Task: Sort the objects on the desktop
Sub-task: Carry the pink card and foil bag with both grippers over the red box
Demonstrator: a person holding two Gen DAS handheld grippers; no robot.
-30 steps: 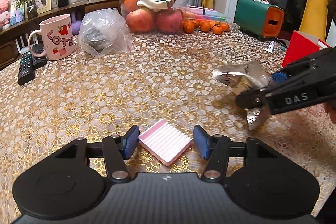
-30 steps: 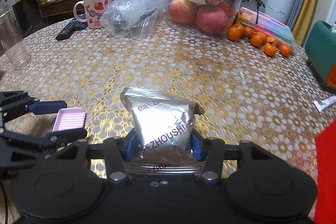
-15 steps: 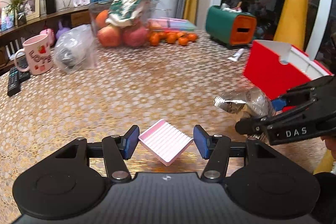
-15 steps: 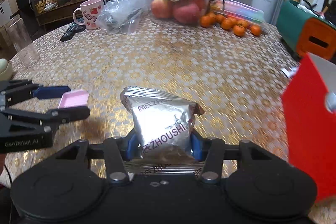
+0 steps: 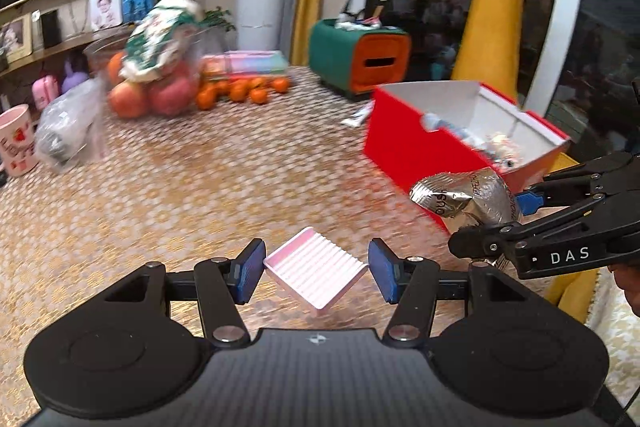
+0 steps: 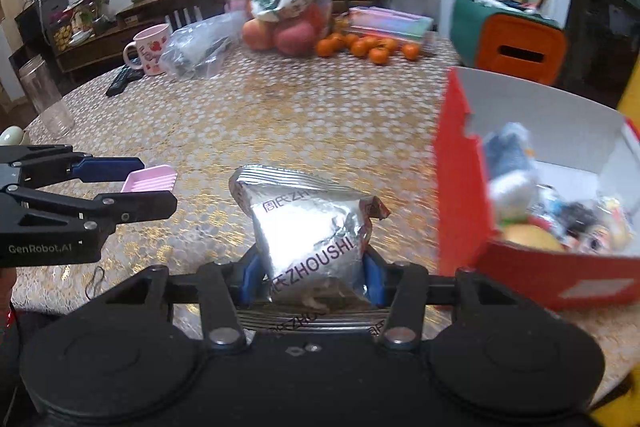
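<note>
Red box stood at the right of the right wrist view, lid off, white inside, already holding a heap of small toys and oddments; in the left wrist view it sat right of centre on the gold lace tablecloth. Silver snack packet sat low centre of the right wrist view, clamped by its lower half in the right gripper, both blue pads pressed into the foil, jaws about half spread; the packet hung clear of the cloth, just left of the box wall. Pink ridged tray, smallest item, was held cornerwise in the left gripper, low centre of the left wrist view, pads touching its two opposite corners, jaws also about half spread. Judgement: step in hand is carrying both items to the box. To do it well, bring the packet over the near wall first, high enough for its crumpled top to pass the rim, and release only above a bare patch inside. The tray's corner grip looks slight; keep that wrist level and unhurried.
</note>
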